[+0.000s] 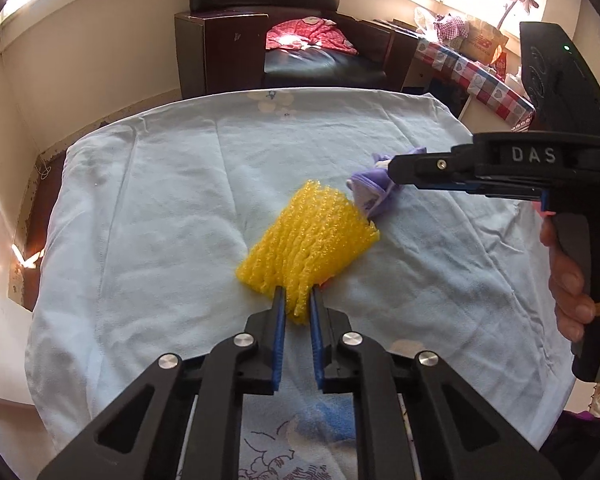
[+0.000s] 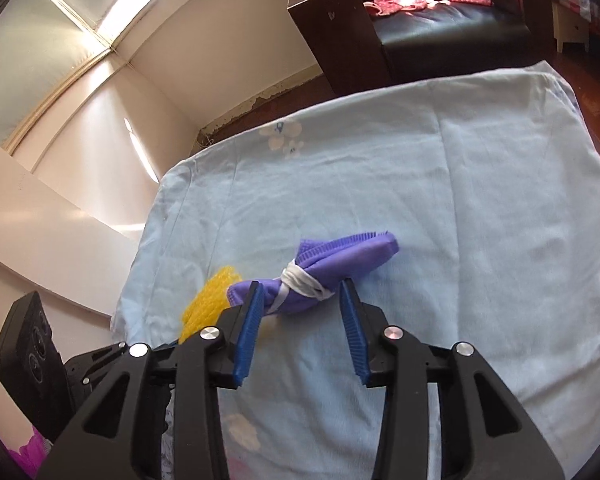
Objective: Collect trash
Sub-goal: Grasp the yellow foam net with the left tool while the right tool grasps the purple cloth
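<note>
Left gripper [image 1: 298,300] jaws pinch yellow foam net's [image 1: 308,240] near edge.

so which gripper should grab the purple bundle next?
Right. The right gripper is open with the purple bundle just ahead of its fingertips. The left gripper is already shut on the yellow foam net.
</note>
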Motion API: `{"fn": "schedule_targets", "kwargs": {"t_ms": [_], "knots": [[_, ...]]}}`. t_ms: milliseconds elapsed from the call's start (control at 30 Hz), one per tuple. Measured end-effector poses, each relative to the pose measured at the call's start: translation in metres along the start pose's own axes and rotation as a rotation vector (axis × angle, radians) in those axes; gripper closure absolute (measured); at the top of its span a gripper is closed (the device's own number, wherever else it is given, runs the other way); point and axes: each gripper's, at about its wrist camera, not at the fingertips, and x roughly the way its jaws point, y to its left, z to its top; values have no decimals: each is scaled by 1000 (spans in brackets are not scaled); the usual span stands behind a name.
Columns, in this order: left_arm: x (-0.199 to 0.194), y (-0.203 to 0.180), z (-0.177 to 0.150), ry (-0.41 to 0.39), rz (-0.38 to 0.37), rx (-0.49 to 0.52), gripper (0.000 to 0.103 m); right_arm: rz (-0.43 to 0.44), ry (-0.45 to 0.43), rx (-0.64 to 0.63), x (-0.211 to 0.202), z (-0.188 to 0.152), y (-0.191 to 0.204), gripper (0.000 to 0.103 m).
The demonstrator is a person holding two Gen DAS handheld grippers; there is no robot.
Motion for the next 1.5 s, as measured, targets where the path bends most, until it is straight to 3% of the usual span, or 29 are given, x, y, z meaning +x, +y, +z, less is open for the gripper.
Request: {"fn": "schedule_targets", "kwargs": {"t_ms": [267, 367, 600, 933, 1200, 1367, 1500], "knots": [[-12, 16, -7, -30, 3, -94, 94, 5, 6, 37, 17, 14, 7, 63], [-19, 27, -8, -49, 1, -141, 94, 9, -12, 113, 14, 10, -5, 63], [-25, 37, -9, -71, -18, -180, 94, 44, 55, 214, 33, 10, -9, 63], [-31, 45, -18, -73, -25, -224, 94, -56, 38, 2, 50, 16, 45, 63], [-26, 52, -19, -42, -27, -281, 94, -114, 24, -61, 48, 3, 53, 63], [-31, 56, -20, -49, -12, -299, 94, -95, 34, -57, 47, -1, 53, 63], [-33, 56, -22, -46, -1, -306, 94, -128, 16, -135, 49, -3, 62, 63]]}}
